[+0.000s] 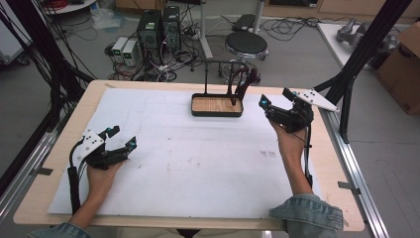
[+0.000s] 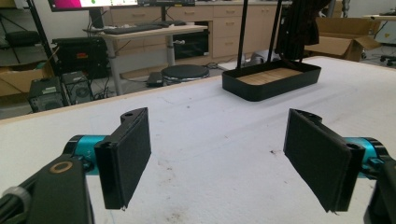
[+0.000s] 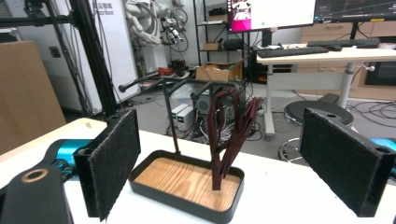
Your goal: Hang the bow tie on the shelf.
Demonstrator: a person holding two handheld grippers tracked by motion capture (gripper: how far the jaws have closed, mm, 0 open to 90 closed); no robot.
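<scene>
A black tray (image 1: 194, 107) with a wooden floor stands at the far middle of the table. A thin black rail (image 1: 218, 62) rises over it, and dark red straps (image 1: 242, 82) hang from the rail down into the tray. My right gripper (image 1: 275, 97) hovers just right of the tray, open, with nothing between its pads. In the right gripper view the tray (image 3: 187, 200) and the straps (image 3: 231, 135) sit between the open gripper (image 3: 224, 163). My left gripper (image 1: 124, 137) rests open near the front left. Its own view has the open gripper (image 2: 217, 158) and, farther off, the tray (image 2: 261, 91).
A white sheet (image 1: 198, 158) covers most of the wooden tabletop. Beyond the far edge stand a round stool (image 1: 246, 44) and computer cases (image 1: 158, 27) among cables. A black frame post (image 1: 356, 54) slants up at the right edge, with a cardboard box (image 1: 403, 69) behind it.
</scene>
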